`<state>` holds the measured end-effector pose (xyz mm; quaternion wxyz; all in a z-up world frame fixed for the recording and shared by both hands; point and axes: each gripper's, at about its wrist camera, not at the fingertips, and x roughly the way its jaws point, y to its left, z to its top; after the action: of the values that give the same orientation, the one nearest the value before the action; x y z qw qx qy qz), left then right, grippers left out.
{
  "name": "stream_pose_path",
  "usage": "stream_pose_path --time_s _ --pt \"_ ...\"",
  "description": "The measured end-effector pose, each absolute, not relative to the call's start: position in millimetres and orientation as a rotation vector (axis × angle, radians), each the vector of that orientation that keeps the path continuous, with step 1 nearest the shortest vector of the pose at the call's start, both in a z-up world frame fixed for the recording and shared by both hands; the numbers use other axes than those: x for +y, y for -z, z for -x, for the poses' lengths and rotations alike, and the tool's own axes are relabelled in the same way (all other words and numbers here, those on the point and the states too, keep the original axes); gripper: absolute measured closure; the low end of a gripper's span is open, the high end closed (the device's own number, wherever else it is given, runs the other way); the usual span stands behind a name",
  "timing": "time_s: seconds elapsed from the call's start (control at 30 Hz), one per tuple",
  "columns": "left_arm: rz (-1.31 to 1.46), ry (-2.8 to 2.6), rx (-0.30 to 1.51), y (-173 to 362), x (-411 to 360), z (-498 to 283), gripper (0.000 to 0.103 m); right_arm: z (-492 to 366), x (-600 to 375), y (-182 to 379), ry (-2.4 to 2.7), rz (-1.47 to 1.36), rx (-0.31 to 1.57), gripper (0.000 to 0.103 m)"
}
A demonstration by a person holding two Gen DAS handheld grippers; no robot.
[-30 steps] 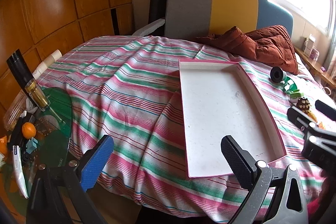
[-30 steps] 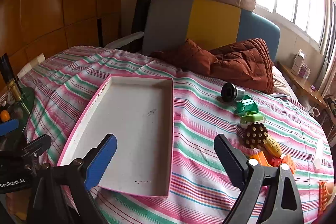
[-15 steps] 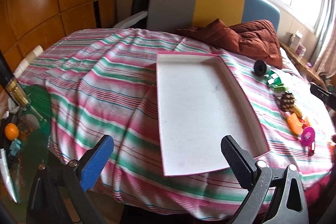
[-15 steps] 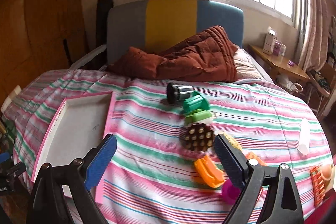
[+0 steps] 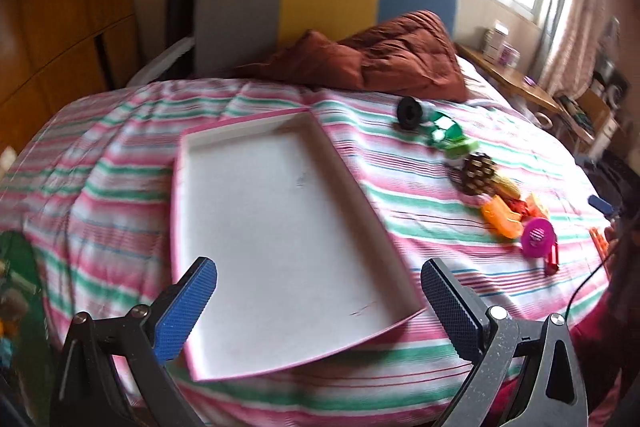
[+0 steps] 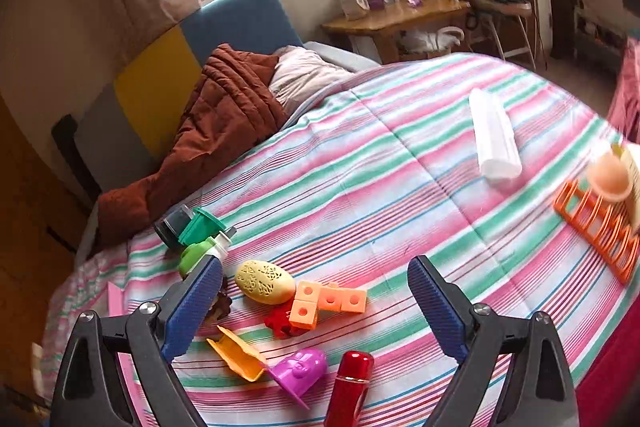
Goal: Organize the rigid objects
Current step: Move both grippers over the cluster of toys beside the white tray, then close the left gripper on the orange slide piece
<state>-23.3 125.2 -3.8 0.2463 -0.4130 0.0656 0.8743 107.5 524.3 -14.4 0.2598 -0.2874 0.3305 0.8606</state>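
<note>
A white tray with a pink rim [image 5: 320, 131] lies empty on the striped bedspread, and my left gripper [image 5: 318, 303] stands open over its near end. Right of the tray runs a line of small toys: a black cylinder [image 5: 409, 112], a brown spiky ball [image 5: 477, 167], an orange clip [image 5: 502, 221] and a magenta piece [image 5: 538, 232]. My right gripper [image 6: 314, 301] hangs open above orange cubes [image 6: 330, 301], a yellow oval [image 6: 264, 281], a red tube [image 6: 352, 383] and the magenta piece [image 6: 300, 373]. Neither gripper holds anything.
A white roll [image 6: 494, 137], an orange rack [image 6: 600, 227] and a peach cup [image 6: 610, 177] lie far right on the bed. A brown quilt [image 5: 376, 61] is heaped by the headboard. A wooden side table [image 6: 396, 15] stands beyond the bed.
Both views have swung right. The left gripper now faces the tray and the toys; the right one has moved off the tray to hang over the toy pile. Both stay open.
</note>
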Motion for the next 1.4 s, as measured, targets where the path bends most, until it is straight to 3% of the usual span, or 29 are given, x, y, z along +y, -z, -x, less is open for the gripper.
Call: stream_pose_path --time_s 0.17,0.37,0.63,0.8,0.93,1.0,1.1,1.17,1.23,1.4 --pt "1.169 -2.234 0.214 13 190 29 0.001 -120 535 19 -2.311 0.722 1.045 0.008" --pt "1.22 -2.11 0.285 34 265 31 0.002 -116 533 19 -2.329 0.741 1.048 0.008" --pt "1.375 -1.985 0.21 63 332 47 0.025 -111 534 22 -2.345 0.768 1.076 0.008" --pt "1.411 -1.946 0.084 66 360 50 0.025 -105 532 24 -2.359 0.796 1.075 0.008" --pt "1.442 -1.957 0.093 81 381 52 0.025 -105 532 25 -2.365 0.8 1.085 0.008" --pt "1.469 -1.953 0.119 93 386 52 0.03 -105 533 26 -2.365 0.801 1.093 0.008" --pt "1.402 -1.993 0.189 95 382 46 0.049 -104 534 27 -2.361 0.81 1.098 0.008" --pt "1.367 -2.019 0.25 96 378 44 0.068 -103 534 27 -2.357 0.816 1.091 0.008" --pt "1.347 -2.003 0.253 97 372 46 0.076 -101 533 27 -2.356 0.83 1.079 0.008" --pt "1.284 -1.981 0.366 97 363 36 0.076 -100 533 30 -2.335 0.86 1.067 0.009"
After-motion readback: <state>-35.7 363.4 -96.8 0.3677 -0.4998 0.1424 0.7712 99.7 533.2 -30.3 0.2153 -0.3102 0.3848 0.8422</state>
